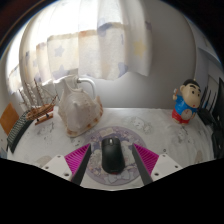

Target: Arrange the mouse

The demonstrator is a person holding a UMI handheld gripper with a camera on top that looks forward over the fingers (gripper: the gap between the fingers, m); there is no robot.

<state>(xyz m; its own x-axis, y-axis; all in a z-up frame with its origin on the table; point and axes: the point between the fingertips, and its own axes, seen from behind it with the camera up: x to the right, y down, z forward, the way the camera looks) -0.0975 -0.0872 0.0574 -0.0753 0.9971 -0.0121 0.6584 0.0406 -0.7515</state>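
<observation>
Between the wide-open tongs (pixel 111 165) lies the black mouse (pixel 111 155), fingers not pressing it.

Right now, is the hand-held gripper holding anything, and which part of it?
The black mouse sits between the hand-held gripper's fingers, its sides facing the pads. Whether both pads actually press on it cannot be told.

Bright curtained window (pixel 95 40), white table (pixel 150 125)
</observation>
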